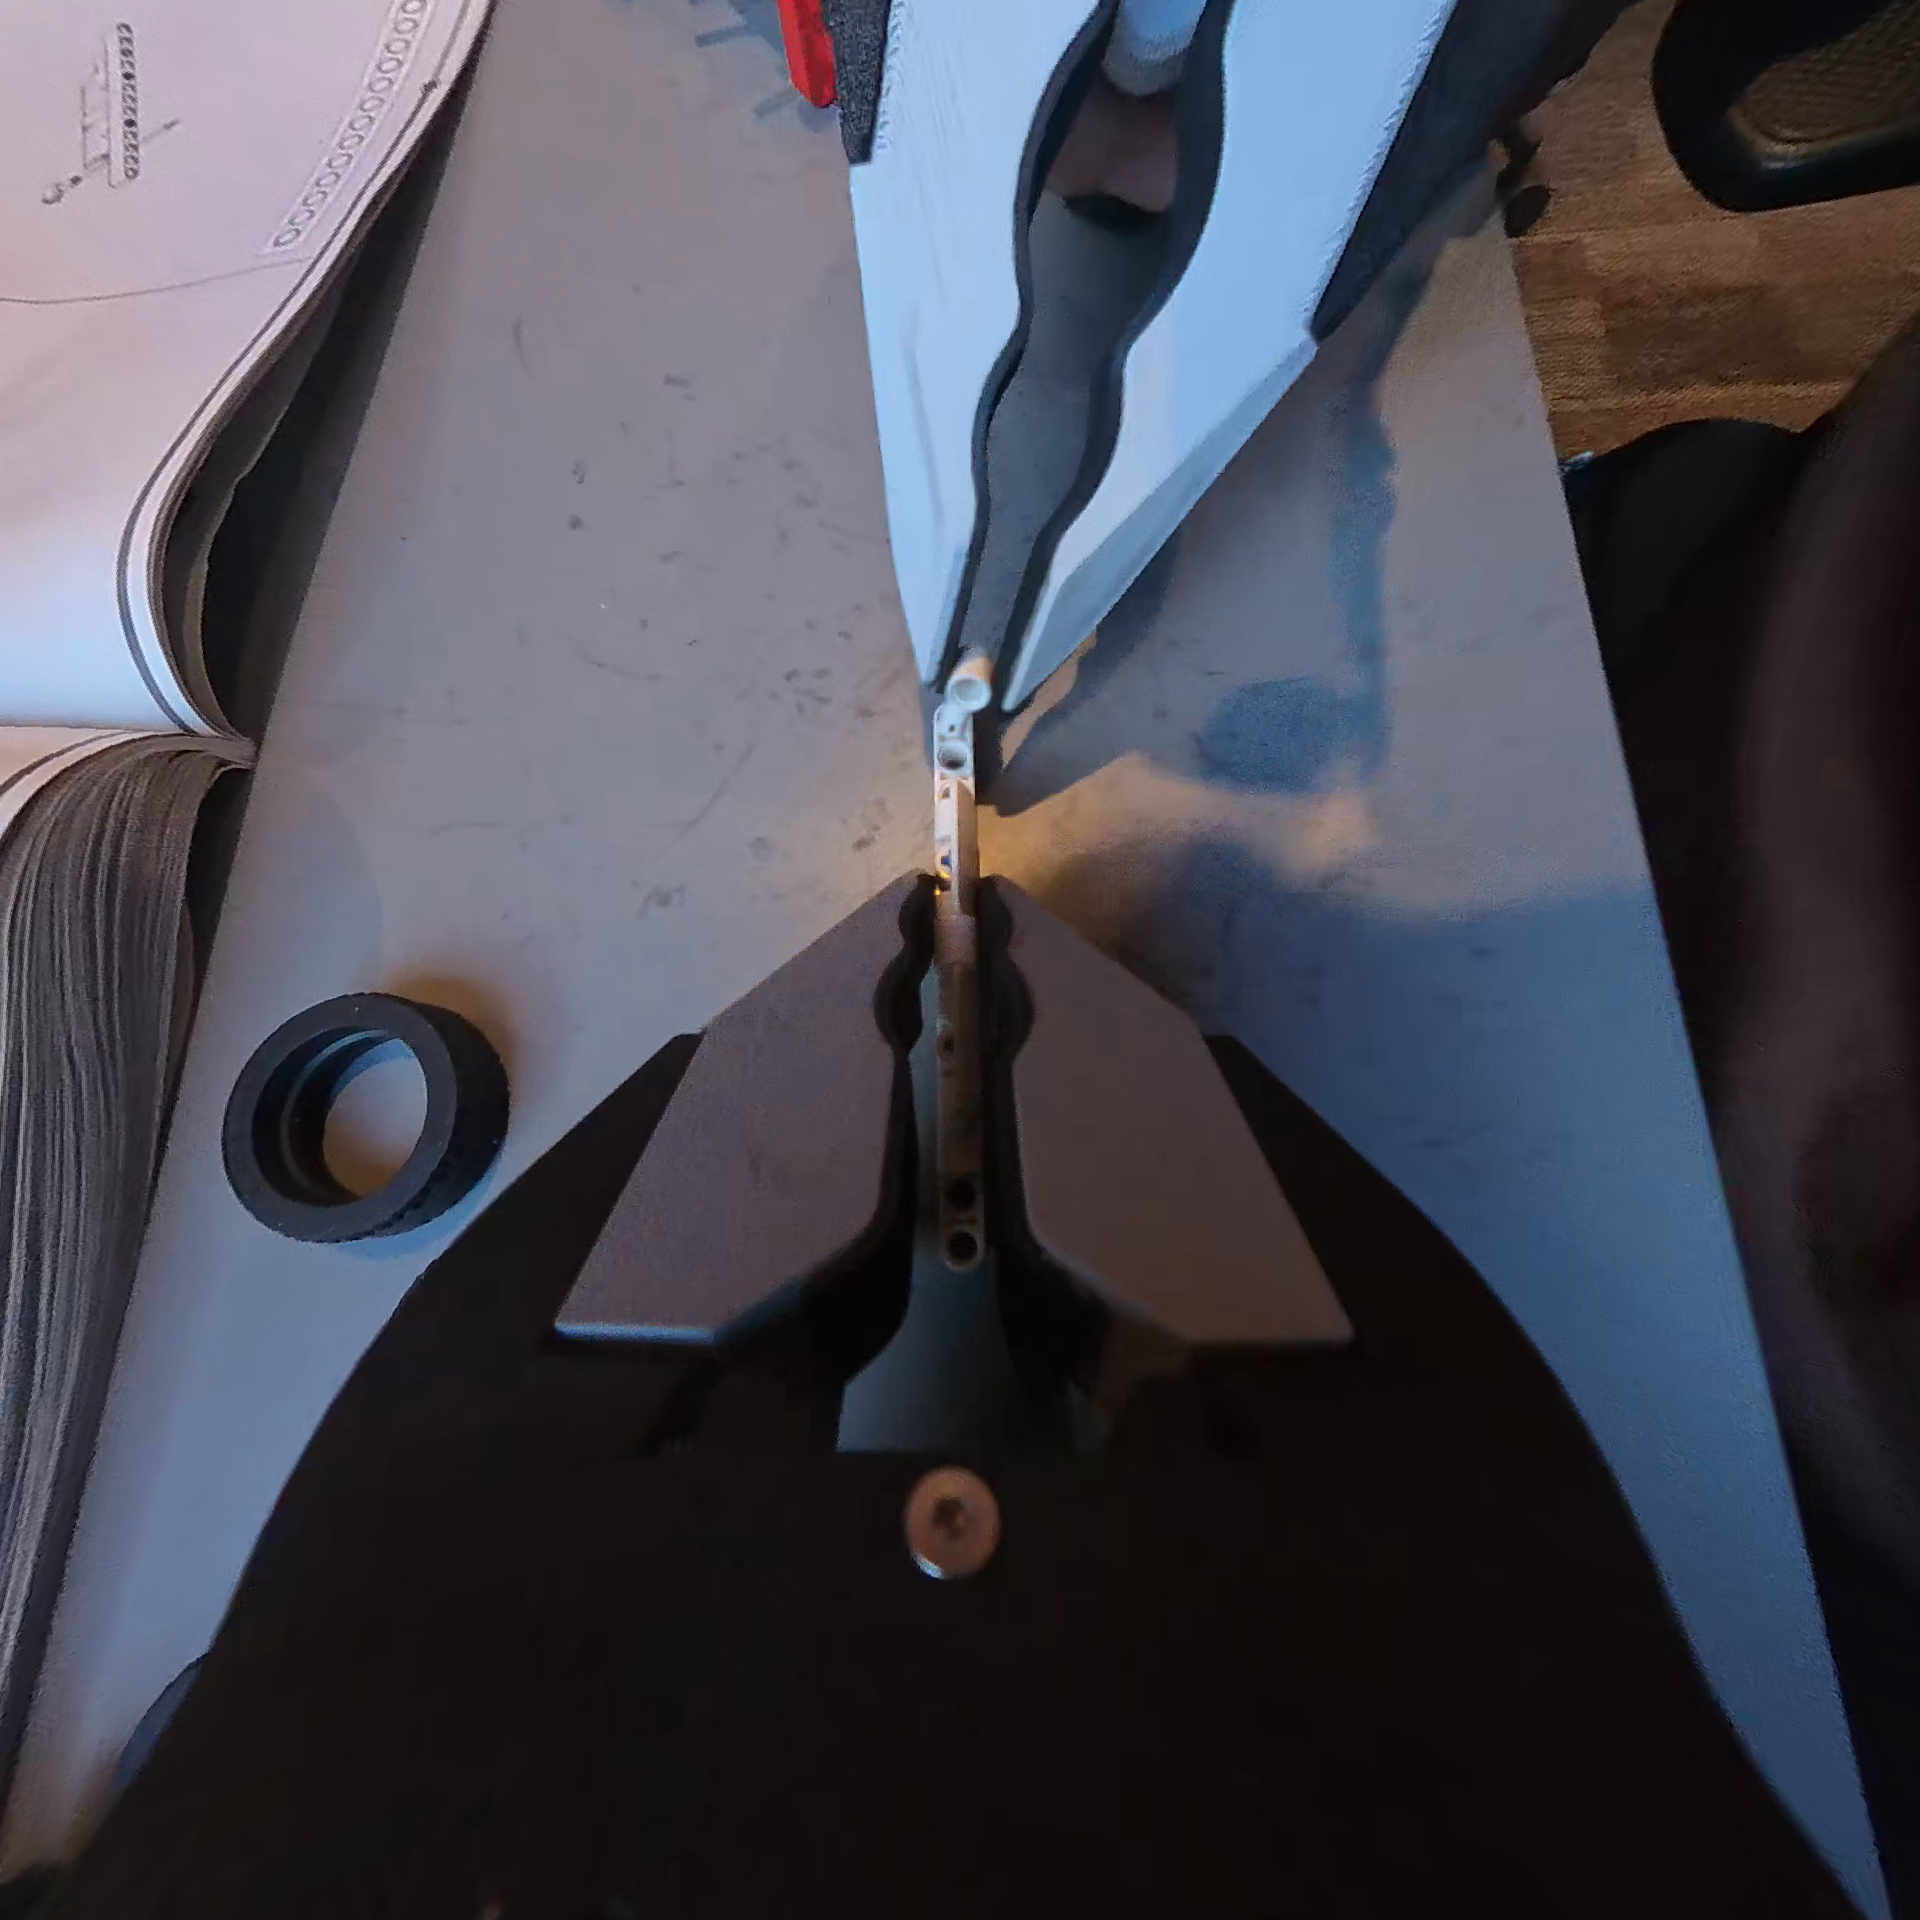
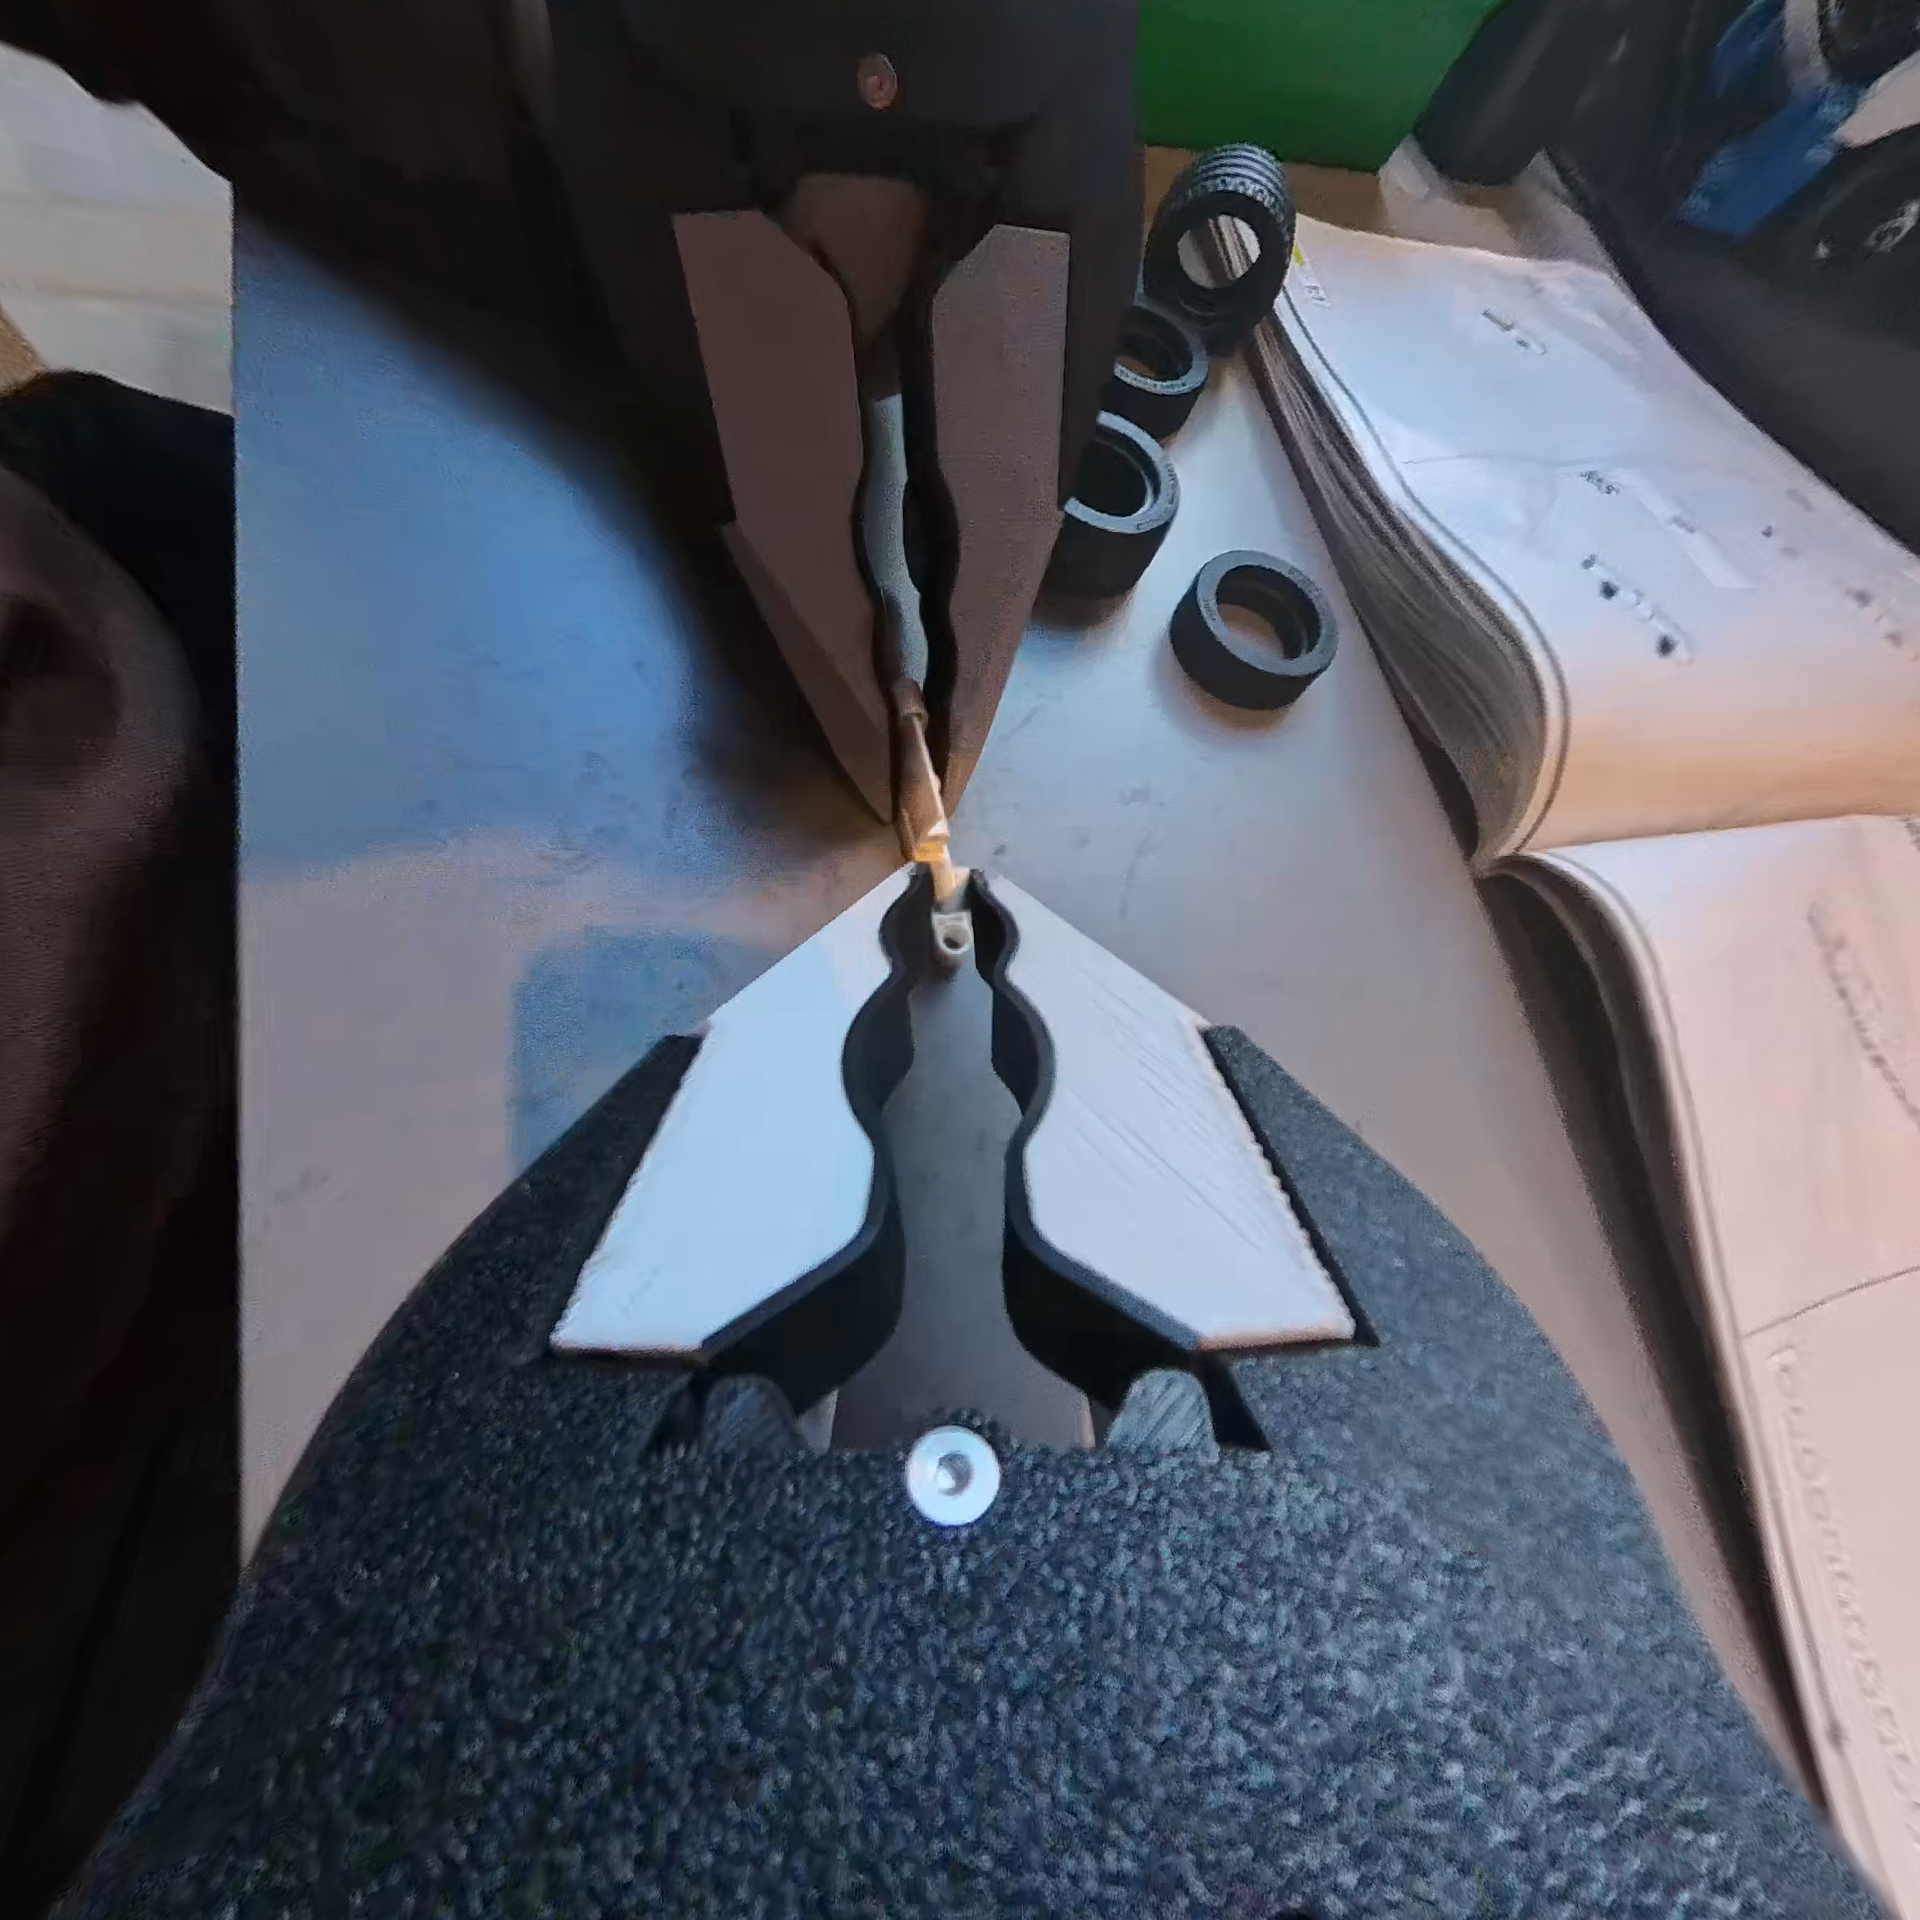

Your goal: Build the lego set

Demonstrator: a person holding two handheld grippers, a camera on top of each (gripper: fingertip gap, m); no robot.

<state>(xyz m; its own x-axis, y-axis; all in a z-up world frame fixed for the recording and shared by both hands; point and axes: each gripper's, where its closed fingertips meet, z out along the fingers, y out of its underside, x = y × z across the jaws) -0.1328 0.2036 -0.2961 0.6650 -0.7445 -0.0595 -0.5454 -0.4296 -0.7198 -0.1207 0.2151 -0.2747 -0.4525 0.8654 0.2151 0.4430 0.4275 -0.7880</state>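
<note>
My left gripper [image 1: 956,883] has dark fingers and is shut on a long thin light-grey lego beam [image 1: 956,810] with holes, held edge-on over the table. The beam sticks out past the fingertips. My right gripper [image 1: 979,673] has white fingers, comes in from the far side and is shut on a small light-grey connector piece [image 1: 968,688], which sits at the beam's far end. In the right wrist view my right gripper [image 2: 945,883] pinches the small connector piece [image 2: 948,935], and the left gripper [image 2: 920,821] faces it tip to tip, holding the beam [image 2: 912,732].
A black rubber tyre [image 1: 364,1117] lies on the grey table [image 1: 623,623] left of my left gripper. Several more black tyres [image 2: 1252,644] lie beside an open instruction book [image 2: 1558,520], which also shows in the left wrist view [image 1: 156,364]. The table edge and a dark chair are at the right [image 1: 1766,935]. Both grippers' tips are close together, under 4 cm apart.
</note>
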